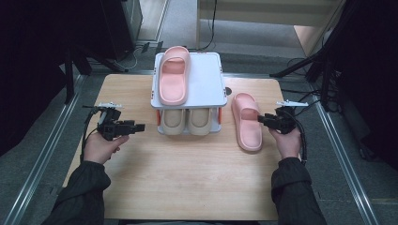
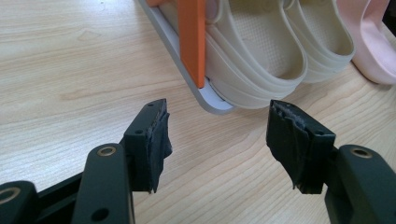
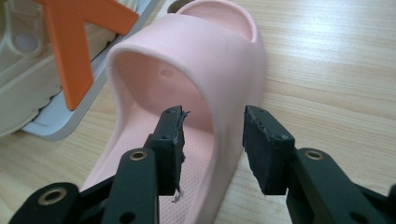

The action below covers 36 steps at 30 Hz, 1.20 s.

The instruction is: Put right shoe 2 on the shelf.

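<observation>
We see bare table [image 1: 187, 178] ahead of both hands; the shoe rack [image 1: 211, 89] blocks the middle, a pink slipper [image 1: 247, 122] lying just beside it.

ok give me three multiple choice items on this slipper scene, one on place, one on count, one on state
1. Where is the pink slipper on the table?
A. right of the rack
B. left of the rack
C. on the floor

2. How many beige slippers sit on the lower shelf?
A. none
B. two
C. four

3. How do the right gripper fingers stand?
A. shut on a beige slipper
B. open at the pink slipper's strap side
C. shut on the rack

Answers:
1 A: high view shows it beside the rack's right edge.
2 B: a pair side by side.
3 B: fingers apart.
</observation>
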Available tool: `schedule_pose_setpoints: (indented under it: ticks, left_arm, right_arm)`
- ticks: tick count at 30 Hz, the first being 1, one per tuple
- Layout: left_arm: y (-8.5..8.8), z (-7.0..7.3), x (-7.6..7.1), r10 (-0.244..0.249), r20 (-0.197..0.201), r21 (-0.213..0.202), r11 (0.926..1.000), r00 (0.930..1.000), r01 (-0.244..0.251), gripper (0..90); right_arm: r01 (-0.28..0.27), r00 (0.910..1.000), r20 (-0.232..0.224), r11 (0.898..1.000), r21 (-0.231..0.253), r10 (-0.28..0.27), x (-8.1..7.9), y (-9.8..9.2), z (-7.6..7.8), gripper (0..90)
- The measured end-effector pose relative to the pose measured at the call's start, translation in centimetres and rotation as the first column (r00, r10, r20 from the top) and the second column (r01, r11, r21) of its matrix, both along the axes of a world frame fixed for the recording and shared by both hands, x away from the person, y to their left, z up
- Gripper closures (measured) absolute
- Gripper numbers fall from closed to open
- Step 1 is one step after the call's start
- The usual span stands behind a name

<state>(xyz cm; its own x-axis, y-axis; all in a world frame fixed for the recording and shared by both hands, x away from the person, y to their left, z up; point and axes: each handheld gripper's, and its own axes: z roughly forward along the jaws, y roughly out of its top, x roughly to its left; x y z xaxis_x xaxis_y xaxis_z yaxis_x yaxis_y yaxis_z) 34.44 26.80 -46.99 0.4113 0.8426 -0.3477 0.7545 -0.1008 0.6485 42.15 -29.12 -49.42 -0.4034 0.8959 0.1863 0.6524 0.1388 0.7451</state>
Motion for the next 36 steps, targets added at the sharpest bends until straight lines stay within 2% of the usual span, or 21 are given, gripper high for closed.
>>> schedule_pose_setpoints:
  ticks: [3,6,9,13,21,23,26,30,36]
  left_arm:
    - [-0.1,0.0,-0.1,-0.002,-0.002,0.003,1.0000,1.0000,0.002,39.1]
    - [0.0,-0.1,-0.2,0.001,0.001,0.003,1.0000,1.0000,-0.001,39.1]
    - [0.2,-0.2,-0.4,0.002,-0.012,0.002,1.0000,0.9999,-0.002,39.3]
    - [0.5,-0.3,-0.9,0.009,-0.006,-0.002,1.0000,0.9999,-0.009,40.0]
    - [1.0,-0.4,-1.6,0.029,-0.006,0.001,0.9996,0.9996,-0.029,39.7]
    - [1.2,-0.4,-1.8,0.037,-0.002,-0.002,0.9993,0.9993,-0.037,39.6]
    - [1.5,-0.4,-1.9,0.042,-0.005,-0.004,0.9991,0.9991,-0.042,39.5]
    - [1.5,-0.5,-1.9,0.042,-0.008,-0.005,0.9991,0.9991,-0.042,39.5]
    - [1.1,-0.7,-1.6,0.028,-0.010,0.001,0.9996,0.9995,-0.028,39.5]
  right_arm:
    - [0.013,0.9999,-0.007,1.000,0.014,-0.013,0.4,0.0,-0.5,57.8]
    - [0.010,0.9999,-0.012,1.000,-0.018,-0.010,0.8,0.4,-0.8,57.8]
    - [0.016,0.9998,-0.013,1.000,-0.025,-0.016,1.2,0.8,-1.1,57.8]
    - [0.032,0.9994,-0.010,0.999,-0.036,-0.032,1.9,1.1,-1.3,57.8]
    - [0.058,0.9980,-0.027,0.998,-0.006,-0.058,2.9,1.4,-1.8,59.9]
    - [0.065,0.9976,-0.026,0.998,-0.011,-0.065,3.0,1.5,-1.9,60.7]
    - [0.080,0.9964,-0.029,0.997,-0.013,-0.080,3.1,1.6,-1.9,66.3]
    - [0.094,0.9946,-0.044,0.996,0.009,-0.094,3.1,1.3,-1.8,68.9]
    - [0.122,0.9910,-0.055,0.992,0.005,-0.122,2.8,1.1,-1.5,81.2]
